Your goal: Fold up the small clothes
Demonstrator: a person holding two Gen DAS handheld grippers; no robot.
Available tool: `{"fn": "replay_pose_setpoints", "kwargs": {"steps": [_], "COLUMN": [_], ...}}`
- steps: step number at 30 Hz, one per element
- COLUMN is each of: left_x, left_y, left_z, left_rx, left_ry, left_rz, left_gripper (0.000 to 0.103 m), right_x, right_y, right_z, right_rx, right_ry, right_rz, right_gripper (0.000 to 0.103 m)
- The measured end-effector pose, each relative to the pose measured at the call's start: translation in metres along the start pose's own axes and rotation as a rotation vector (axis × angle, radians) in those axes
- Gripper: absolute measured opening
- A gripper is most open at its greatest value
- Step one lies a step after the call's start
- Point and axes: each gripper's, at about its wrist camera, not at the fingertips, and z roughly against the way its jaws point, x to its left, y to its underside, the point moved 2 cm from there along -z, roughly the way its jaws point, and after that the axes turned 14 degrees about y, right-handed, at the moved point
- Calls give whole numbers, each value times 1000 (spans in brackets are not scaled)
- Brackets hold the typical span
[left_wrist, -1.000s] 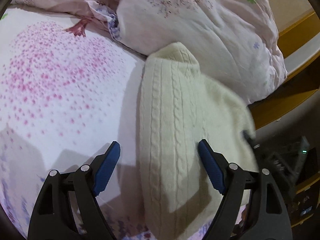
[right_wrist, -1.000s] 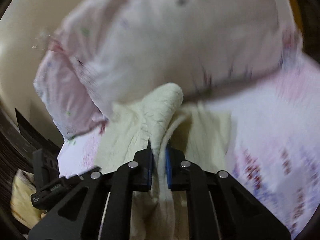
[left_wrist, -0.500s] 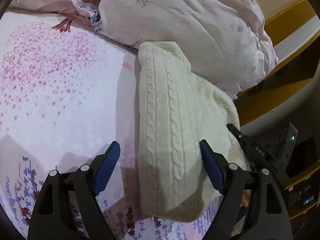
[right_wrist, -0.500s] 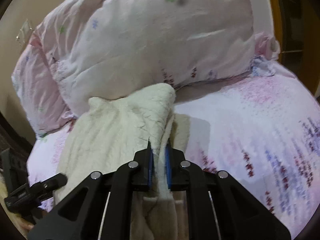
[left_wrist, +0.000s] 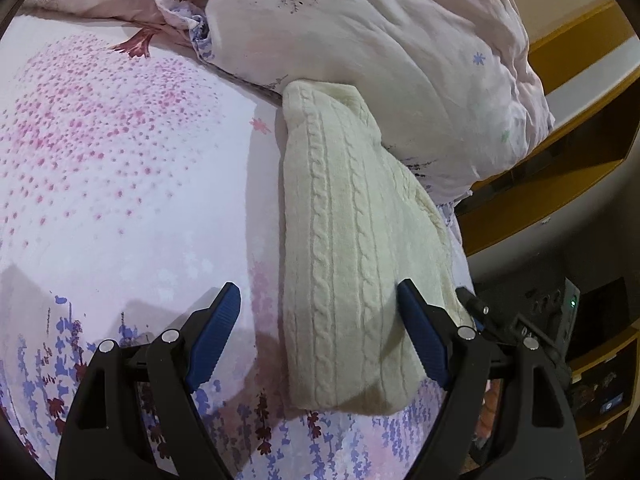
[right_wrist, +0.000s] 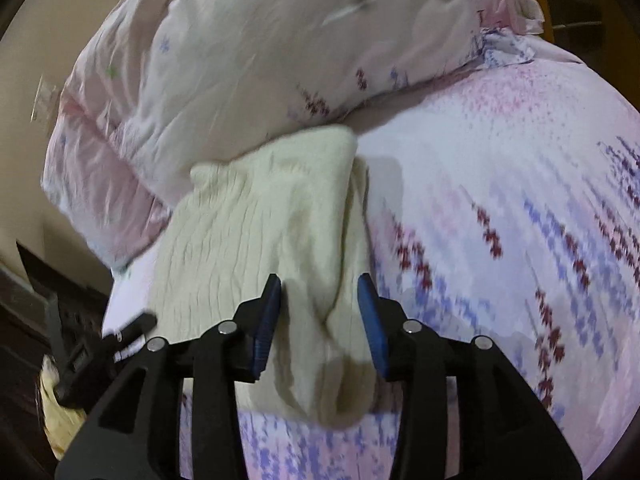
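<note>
- Since the cream cable-knit sweater point(left_wrist: 352, 240) already lies folded into a long narrow bundle on the flowered bedsheet point(left_wrist: 120, 160), with its far end tucked against the pink quilt point(left_wrist: 380, 40), treat it as soft, thick and light.
- Your left gripper point(left_wrist: 318, 292) hangs over the near end with its jaws wide apart, holding nothing.
- Your right gripper point(right_wrist: 319, 280) has its jaws partly apart. A ridge of knit sits between the pads, but they do not look clamped on it.
- Expect the knit to sag and stretch if you lift it by one layer. It should not slip much on the ribbed pads.
- Take hold at the near corners, pinching every layer together, one gripper per corner.
- Watch the loose under-layer on the right edge; it could trail out.
</note>
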Motion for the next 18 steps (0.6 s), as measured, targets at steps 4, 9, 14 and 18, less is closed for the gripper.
{"fn": "replay_pose_setpoints", "kwargs": {"steps": [4,9,14,18], "left_x": [-6,-14,-8,-3], "left_y": [4,5,-11,-39], "left_z": [-5,-12,-7,-10], "left_rx": [6,24,29,19], "left_ry": [-45,-96,-36,-27], "left_rz": [-46,-109,-29,10], "left_gripper": [81,81,81,81], "right_x": [-3,-16,-23,-29], "right_y": [5,4,-14,-43], "right_z": [-6,-21,-3,-15], "right_rx": [-23,8,-16,-1], "right_ry": [77,115,-17,-83], "right_rz": [8,-37,-125,-217], "right_gripper": [5,6,42,48]}}
